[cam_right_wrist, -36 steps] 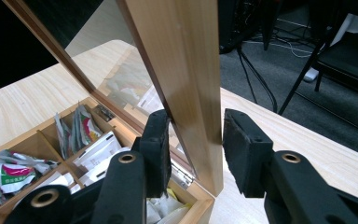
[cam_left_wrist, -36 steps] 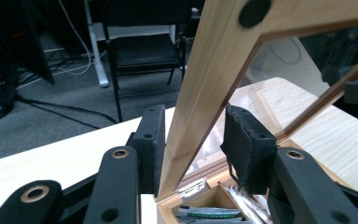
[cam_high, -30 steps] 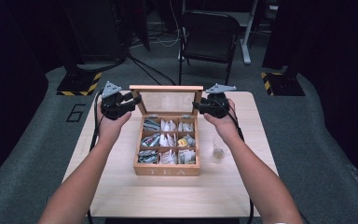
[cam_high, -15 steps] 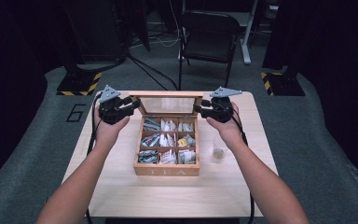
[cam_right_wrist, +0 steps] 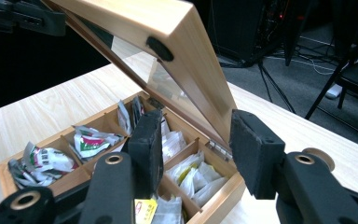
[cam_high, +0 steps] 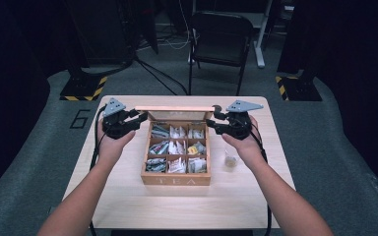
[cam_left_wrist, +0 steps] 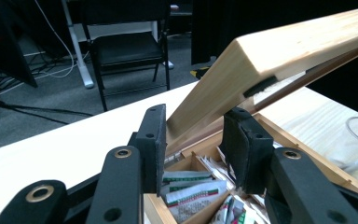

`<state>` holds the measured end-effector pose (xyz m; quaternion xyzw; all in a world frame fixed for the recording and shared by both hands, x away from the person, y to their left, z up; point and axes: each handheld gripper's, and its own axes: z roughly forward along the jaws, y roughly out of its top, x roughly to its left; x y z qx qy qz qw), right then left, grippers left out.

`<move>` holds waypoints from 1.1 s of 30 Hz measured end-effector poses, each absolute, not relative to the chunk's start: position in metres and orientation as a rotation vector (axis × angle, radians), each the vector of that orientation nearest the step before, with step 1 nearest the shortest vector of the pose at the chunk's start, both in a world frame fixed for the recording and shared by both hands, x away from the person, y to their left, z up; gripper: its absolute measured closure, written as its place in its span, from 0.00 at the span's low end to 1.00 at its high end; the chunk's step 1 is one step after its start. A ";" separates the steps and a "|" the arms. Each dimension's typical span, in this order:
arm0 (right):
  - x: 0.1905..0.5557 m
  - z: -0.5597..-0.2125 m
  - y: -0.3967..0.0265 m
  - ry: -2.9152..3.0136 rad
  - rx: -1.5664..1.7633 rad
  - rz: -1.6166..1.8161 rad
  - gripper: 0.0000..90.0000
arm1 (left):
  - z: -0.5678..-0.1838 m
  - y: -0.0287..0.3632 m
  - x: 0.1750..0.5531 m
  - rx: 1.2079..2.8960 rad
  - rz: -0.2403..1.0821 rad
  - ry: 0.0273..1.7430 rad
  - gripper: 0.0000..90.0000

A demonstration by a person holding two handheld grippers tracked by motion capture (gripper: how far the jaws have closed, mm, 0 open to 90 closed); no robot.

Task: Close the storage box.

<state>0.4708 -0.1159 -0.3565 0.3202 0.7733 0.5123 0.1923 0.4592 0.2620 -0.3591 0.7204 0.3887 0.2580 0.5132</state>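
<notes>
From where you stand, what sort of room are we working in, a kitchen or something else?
Not a kitchen; it looks like a studio or lab set up for recording. The table stands on grey carpet among dark curtains, with loose cables on the floor, a folding chair behind, and hazard-striped stand bases.

The lid tipped farther back — more edge-on than before. Both grippers — left gripper and right gripper — moved apart and farther up the table.
</notes>
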 end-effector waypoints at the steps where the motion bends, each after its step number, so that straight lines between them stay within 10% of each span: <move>1: 0.471 -0.356 -0.116 2.171 0.899 1.438 0.60 | -0.359 0.262 0.459 1.732 0.620 0.935 0.67; 33: 0.407 -0.372 -0.119 2.202 0.942 1.489 0.60 | -0.395 0.266 0.415 1.812 0.603 0.900 0.66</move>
